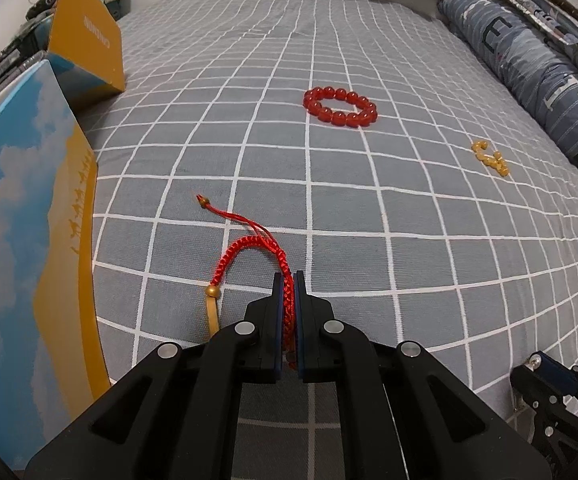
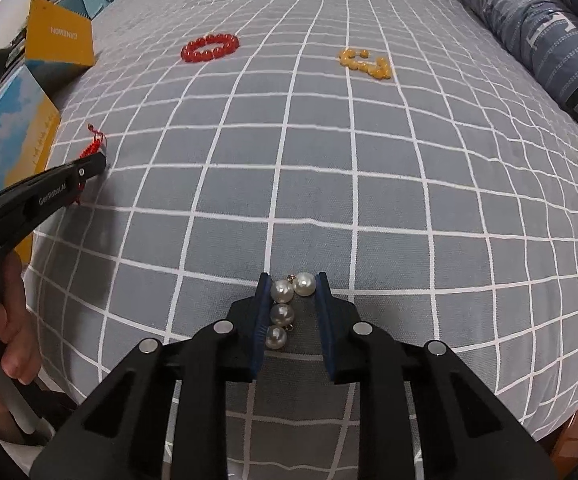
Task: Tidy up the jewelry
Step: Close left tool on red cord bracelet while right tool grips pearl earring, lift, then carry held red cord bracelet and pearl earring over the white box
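Note:
My left gripper (image 1: 288, 276) is shut on a red braided bracelet (image 1: 249, 244) with gold beads, whose loop arches onto the grey checked bedsheet (image 1: 369, 240). From the right wrist view that left gripper (image 2: 99, 160) sits at the far left with the red braid (image 2: 95, 142) poking out. My right gripper (image 2: 292, 278) holds a short string of white pearls (image 2: 282, 312) between its blue pads; the two top pearls touch both pads. A red bead bracelet (image 2: 210, 47) and a heap of yellow beads (image 2: 367, 63) lie farther up the bed, apart from both grippers.
A blue-and-yellow box (image 1: 29, 240) stands along the left edge, with its yellow lid (image 1: 89, 36) propped up behind it. Blue striped pillows (image 1: 529, 72) line the right side. A hand (image 2: 5, 320) grips the left tool's handle. The bed's near edge drops off at lower right.

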Demonstrator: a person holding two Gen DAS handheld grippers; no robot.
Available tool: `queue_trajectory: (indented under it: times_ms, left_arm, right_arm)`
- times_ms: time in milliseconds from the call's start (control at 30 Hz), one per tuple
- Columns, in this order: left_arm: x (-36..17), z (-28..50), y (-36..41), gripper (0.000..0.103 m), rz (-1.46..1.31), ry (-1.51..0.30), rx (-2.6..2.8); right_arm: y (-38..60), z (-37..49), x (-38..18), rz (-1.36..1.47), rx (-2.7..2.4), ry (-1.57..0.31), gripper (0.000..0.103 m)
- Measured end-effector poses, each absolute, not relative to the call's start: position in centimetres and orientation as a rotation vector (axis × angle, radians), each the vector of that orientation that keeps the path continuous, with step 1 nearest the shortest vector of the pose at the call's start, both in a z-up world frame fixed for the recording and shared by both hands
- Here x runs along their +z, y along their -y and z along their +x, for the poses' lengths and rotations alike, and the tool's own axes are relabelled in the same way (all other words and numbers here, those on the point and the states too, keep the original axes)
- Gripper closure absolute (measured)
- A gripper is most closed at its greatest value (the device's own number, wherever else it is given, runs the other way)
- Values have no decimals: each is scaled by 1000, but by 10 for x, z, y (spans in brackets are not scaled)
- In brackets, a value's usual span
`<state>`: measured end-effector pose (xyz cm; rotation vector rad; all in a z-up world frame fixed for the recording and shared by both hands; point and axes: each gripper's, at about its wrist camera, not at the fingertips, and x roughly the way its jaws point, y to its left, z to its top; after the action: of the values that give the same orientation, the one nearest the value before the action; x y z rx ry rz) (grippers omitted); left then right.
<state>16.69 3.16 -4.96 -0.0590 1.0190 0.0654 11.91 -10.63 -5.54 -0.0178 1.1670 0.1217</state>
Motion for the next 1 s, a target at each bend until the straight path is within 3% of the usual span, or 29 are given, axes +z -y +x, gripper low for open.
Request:
queue_trajectory:
  times_ms: [1000]
  left_arm:
    - [23, 122, -26, 99, -52, -888, -1]
  right_arm:
    - [112, 98, 17, -12, 77, -915, 82]
